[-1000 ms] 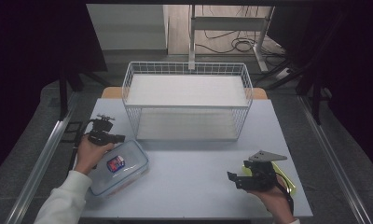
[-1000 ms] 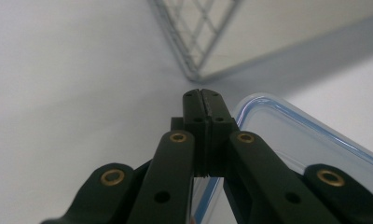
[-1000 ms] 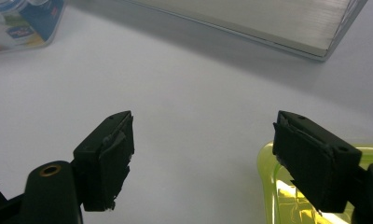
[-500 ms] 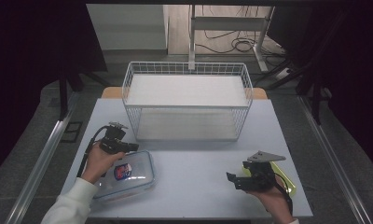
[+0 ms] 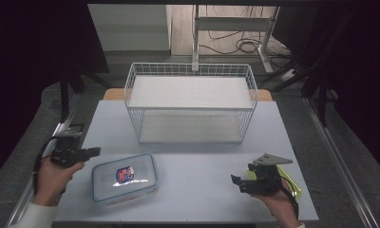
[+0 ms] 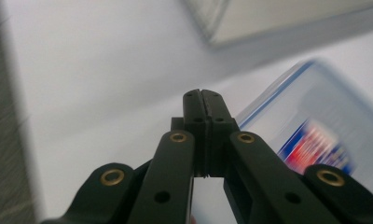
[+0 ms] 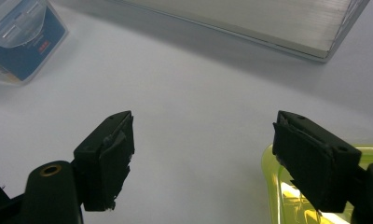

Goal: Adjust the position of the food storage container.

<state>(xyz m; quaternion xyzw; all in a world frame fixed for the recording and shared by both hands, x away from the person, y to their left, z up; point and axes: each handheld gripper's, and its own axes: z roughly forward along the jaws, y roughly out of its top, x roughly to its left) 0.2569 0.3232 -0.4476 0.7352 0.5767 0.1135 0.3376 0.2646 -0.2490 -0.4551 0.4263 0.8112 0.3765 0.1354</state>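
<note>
Your left gripper [image 5: 95, 151] sits at the table's left edge, about 9 o'clock from the box [image 5: 125, 176], just beside it but not touching. In the left gripper view [image 6: 203, 95] its jaws are pressed together with nothing between them, and the box [image 6: 315, 135] shows blurred at 3 o'clock of the tips, with the basket [image 6: 278, 23] at 1 o'clock.

The box is a clear one with a blue-edged lid and a red and blue label; it lies flat on the table [image 5: 197, 166] near the front left, at 7 o'clock from the wire basket [image 5: 190, 102], which stands at the far middle.

Your right gripper [image 5: 236, 182] rests at the front right, well apart from the box, pointing toward 9 o'clock. In the right gripper view [image 7: 203, 154] its jaws stand wide apart over bare table, holding nothing. A yellow-green lid [image 5: 292, 183] lies under that hand, showing at 4 o'clock of the jaws [image 7: 292, 205]; the box corner [image 7: 21, 42] is at 10 o'clock and the basket [image 7: 250, 23] at 12
</note>
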